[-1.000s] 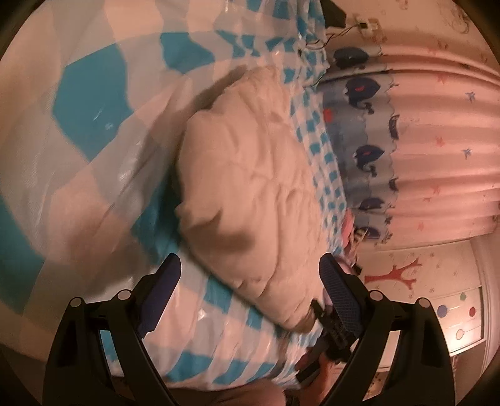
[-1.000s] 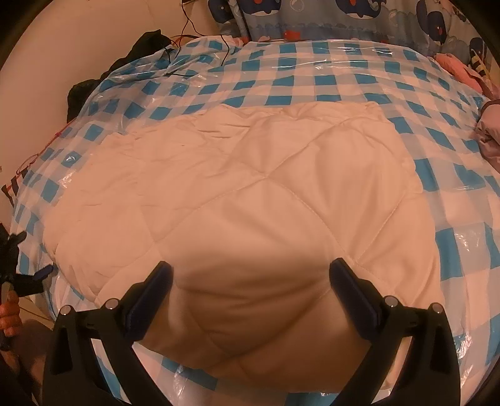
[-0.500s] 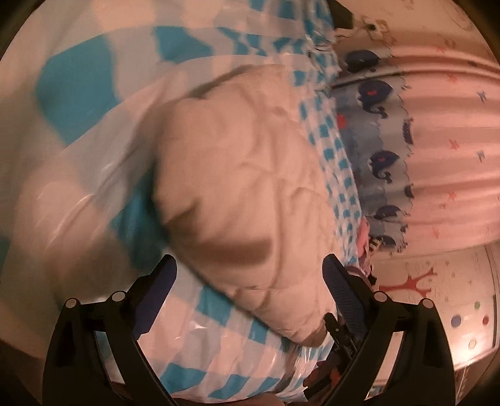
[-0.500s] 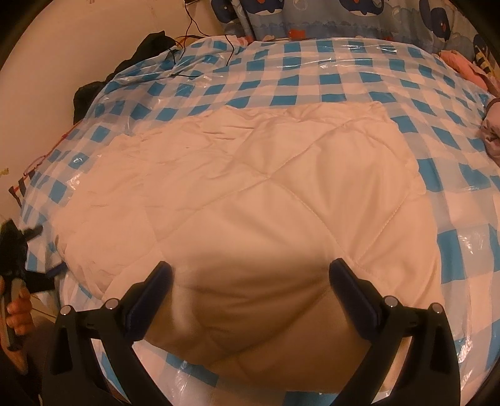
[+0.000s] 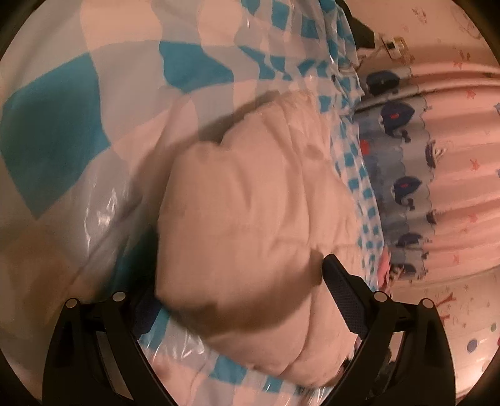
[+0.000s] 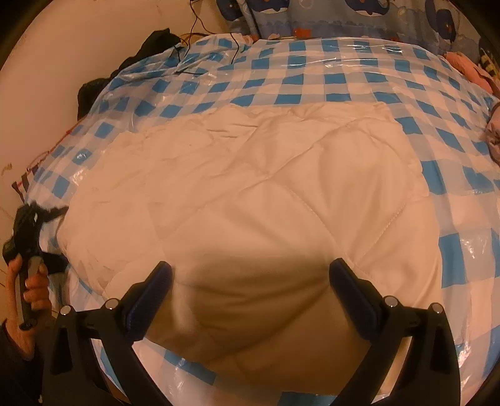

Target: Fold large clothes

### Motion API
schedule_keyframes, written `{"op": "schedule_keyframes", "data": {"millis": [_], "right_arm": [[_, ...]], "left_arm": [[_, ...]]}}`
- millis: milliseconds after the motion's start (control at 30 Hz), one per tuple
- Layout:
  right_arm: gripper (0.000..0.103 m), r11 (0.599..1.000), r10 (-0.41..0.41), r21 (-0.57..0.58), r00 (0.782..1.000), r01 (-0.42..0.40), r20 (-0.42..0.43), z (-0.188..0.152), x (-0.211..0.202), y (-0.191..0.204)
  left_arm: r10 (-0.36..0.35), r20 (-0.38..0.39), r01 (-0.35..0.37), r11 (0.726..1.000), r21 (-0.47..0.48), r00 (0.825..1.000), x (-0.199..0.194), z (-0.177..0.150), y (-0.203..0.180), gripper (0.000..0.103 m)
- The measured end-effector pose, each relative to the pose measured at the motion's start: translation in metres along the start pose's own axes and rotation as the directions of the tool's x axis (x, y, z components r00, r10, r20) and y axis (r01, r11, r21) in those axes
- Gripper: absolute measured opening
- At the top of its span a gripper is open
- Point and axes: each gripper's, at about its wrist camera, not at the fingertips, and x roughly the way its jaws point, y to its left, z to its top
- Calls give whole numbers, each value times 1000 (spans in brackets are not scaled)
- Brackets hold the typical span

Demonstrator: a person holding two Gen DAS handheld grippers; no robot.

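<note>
A cream quilted comforter (image 6: 250, 193) lies folded flat on a bed with a blue-and-white checked cover under clear plastic (image 6: 312, 75). My right gripper (image 6: 250, 278) is open, its jaws spread over the comforter's near edge. My left gripper (image 5: 237, 290) is open at the comforter's left corner (image 5: 237, 218); the corner sits between the jaws, and the left jaw is partly hidden behind the fabric. The left gripper also shows in the right wrist view (image 6: 31, 225), held in a hand at the bed's left edge.
A whale-print curtain (image 5: 403, 150) and pink curtain (image 5: 462, 162) hang beyond the bed. Dark clothing (image 6: 156, 40) and cables (image 6: 200, 28) lie at the far left corner. Pink clothes (image 6: 468, 65) sit at the far right.
The left gripper has moved forward onto the comforter's corner, which now sits between its jaws. The right gripper has pulled back slightly, so more of the bed shows.
</note>
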Motion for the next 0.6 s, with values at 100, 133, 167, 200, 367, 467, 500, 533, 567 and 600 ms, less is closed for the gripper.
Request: {"op": "schedule_keyframes", "data": {"millis": [100,133,167,200,367,467,500,533,567,600], "right_arm": [[97,999,-25,-32,1000,24,-15,-2,5,5],[97,998,-39,-50,999,38,-19,-2,7,7],[97,998,-43,-52,999,42,-18,-5,8,8],[97,998,-43,-49,999,42,-17,-6,8,8],[97,1000,0,10,999,0,-32,-5,7,-1],[97,998,23,57,998,-20,-55,-2,-4,-2],[97,999,22,50,999,-20,-46,-2,-13,2],[97,1000,15,16,1000,-14,-24,-3,-23,11],[97,1000,0,-22,1000,0,-1,-3,-32,21],[97,997,-18,-72,999,20,29,-2,-40,33]], "left_arm": [[-12,17,11,999,39,1000,4,3,-13,84],[-6,9,6,999,45,1000,8,4,-14,71],[4,-10,-3,999,38,1000,15,7,-12,65],[-9,-24,9,1000,17,1000,18,9,-10,55],[-40,-30,43,995,94,999,3,6,-30,31],[-107,-51,113,983,145,993,-22,0,-50,26],[-125,-55,133,977,169,991,-34,-4,-56,25],[-135,-57,143,970,195,989,-45,-8,-60,25],[-139,-52,147,963,227,989,-60,-14,-63,25],[-138,-41,144,957,251,990,-72,-18,-63,25]]}}
